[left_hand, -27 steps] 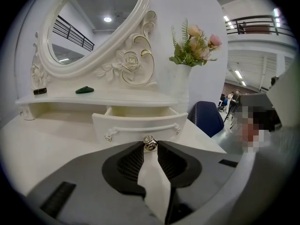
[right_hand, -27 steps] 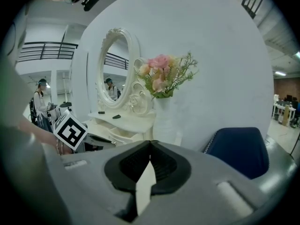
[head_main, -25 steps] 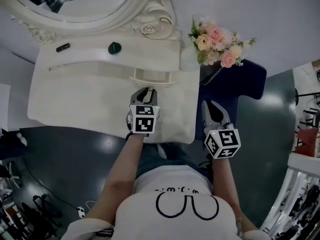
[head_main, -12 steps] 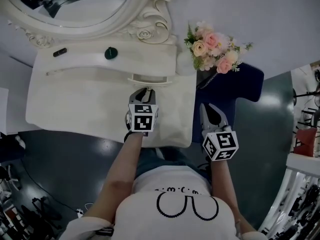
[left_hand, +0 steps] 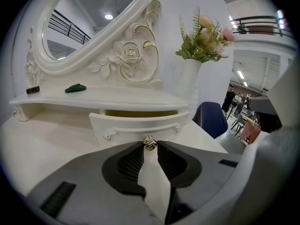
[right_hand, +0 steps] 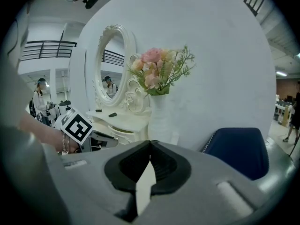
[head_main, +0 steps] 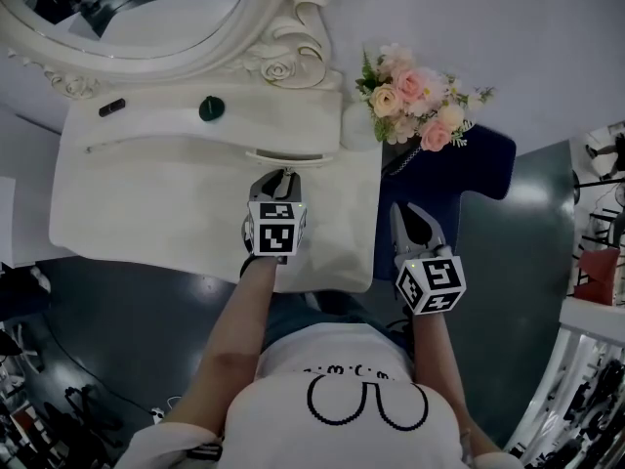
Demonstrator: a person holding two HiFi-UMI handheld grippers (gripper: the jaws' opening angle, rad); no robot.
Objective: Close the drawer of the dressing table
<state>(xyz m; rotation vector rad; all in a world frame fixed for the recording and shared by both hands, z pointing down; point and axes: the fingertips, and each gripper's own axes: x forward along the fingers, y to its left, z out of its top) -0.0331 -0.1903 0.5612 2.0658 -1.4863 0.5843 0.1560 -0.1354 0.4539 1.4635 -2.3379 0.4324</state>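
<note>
So the left gripper [left_hand: 150,148] is clamped on the little metal knob [left_hand: 149,142] of the drawer [left_hand: 124,128], pinching it right at the jaw tips. The drawer sits under the shelf [left_hand: 93,97] of the white table [head_main: 146,203], toward its right side. It's poking out a bit, and you can see a yellowish gap above its front, so it's not closed yet.

The right gripper [head_main: 408,210] hangs off the table's right edge, by the blue chair [head_main: 479,159], with its jaws pressed together and nothing in them.

On the shelf there's a green thing [head_main: 210,108] and a small black thing [head_main: 111,107]. An ornate mirror [head_main: 195,37] stands behind. A vase [left_hand: 190,93] of pink flowers [head_main: 415,91] is at the right end.
</note>
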